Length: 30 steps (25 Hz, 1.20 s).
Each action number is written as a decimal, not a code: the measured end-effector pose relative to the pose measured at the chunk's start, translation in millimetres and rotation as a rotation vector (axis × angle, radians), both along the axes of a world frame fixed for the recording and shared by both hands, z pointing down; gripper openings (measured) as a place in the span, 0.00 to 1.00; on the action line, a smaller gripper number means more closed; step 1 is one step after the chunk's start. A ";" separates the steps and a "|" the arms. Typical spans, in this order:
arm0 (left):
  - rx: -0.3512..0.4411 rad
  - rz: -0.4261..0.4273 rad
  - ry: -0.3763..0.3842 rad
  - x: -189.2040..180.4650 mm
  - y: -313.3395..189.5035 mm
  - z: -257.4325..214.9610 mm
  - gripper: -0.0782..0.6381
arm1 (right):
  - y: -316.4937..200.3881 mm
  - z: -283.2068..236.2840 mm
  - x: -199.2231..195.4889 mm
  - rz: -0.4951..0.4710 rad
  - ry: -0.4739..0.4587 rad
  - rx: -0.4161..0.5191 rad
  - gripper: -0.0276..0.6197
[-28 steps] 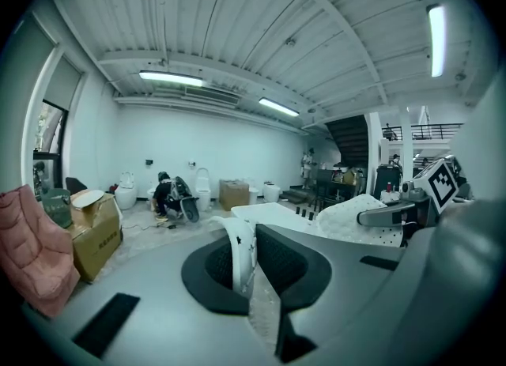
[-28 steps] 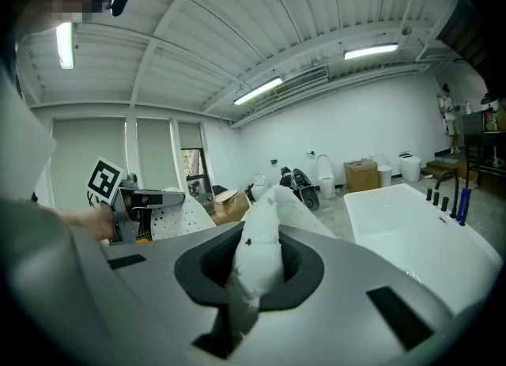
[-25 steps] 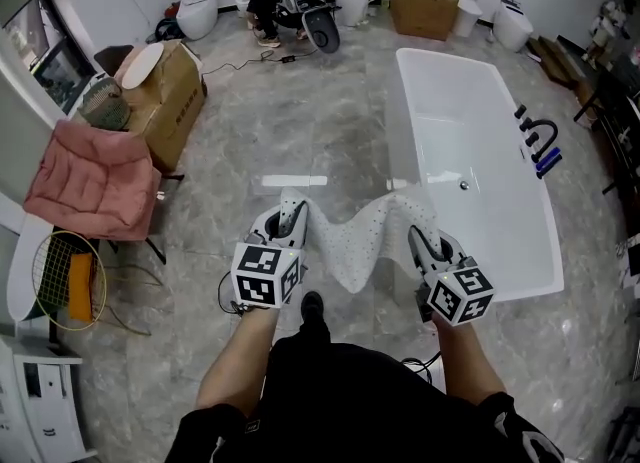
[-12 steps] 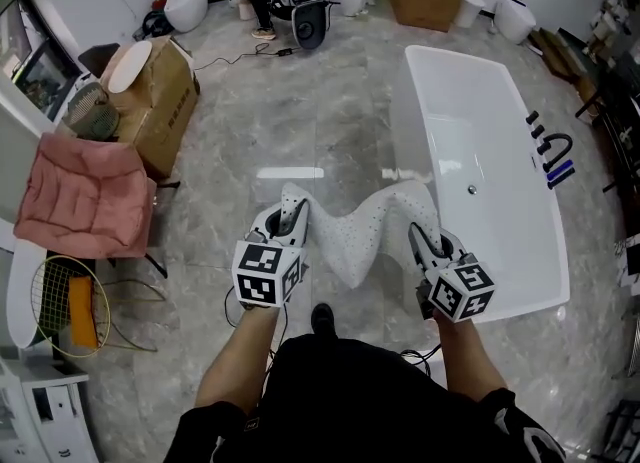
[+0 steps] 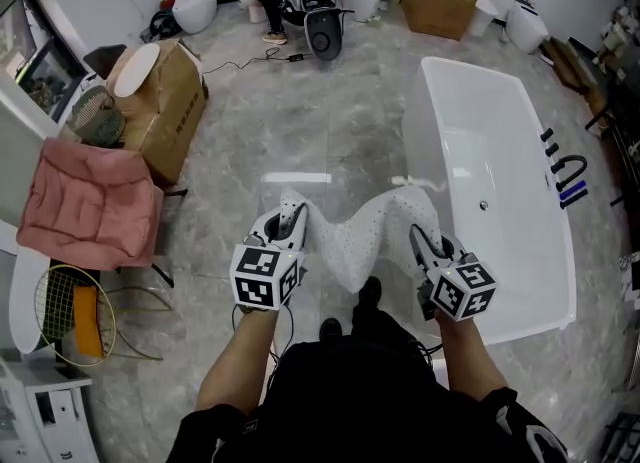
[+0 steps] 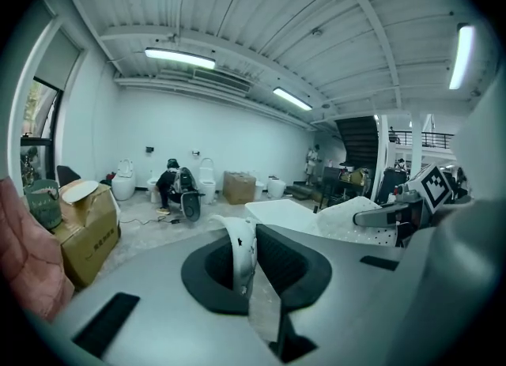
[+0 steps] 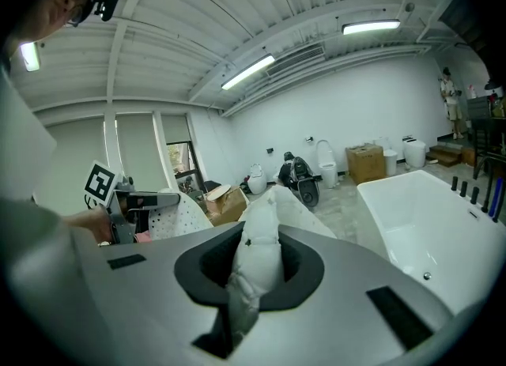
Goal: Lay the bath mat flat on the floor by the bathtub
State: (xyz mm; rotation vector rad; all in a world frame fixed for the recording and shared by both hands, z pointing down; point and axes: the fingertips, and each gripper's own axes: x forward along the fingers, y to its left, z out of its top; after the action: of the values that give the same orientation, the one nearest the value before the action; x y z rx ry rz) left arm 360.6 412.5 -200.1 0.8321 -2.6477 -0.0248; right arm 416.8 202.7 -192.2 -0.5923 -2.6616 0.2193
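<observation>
Bath mat (image 5: pixel 362 236), white and perforated, hangs in waves.

The bath mat (image 5: pixel 358 236) looks soft, matt, dotted. Beside the right claw (image 5: pixel 418 237), the bathtub (image 5: pixel 490 141) is smooth and glossy

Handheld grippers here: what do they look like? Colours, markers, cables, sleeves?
The left gripper and right gripper match: pale grey shells, black jaw linings, and a white cube with black square markers at the rear of each. A thin dark cable loops beneath the left one. The person wears black short sleeves; forearms uncovered.
</observation>
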 end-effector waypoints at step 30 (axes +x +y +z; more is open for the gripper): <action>-0.053 0.014 0.097 -306.7 -118.7 12.9 0.15 | -108.8 36.9 -316.6 -0.037 0.092 -0.098 0.09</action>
State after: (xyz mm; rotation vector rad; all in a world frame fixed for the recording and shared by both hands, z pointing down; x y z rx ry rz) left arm 53.9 293.8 -187.3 0.8114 -2.5409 0.0092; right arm 100.2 93.9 -155.3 -0.6463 -2.5603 0.3589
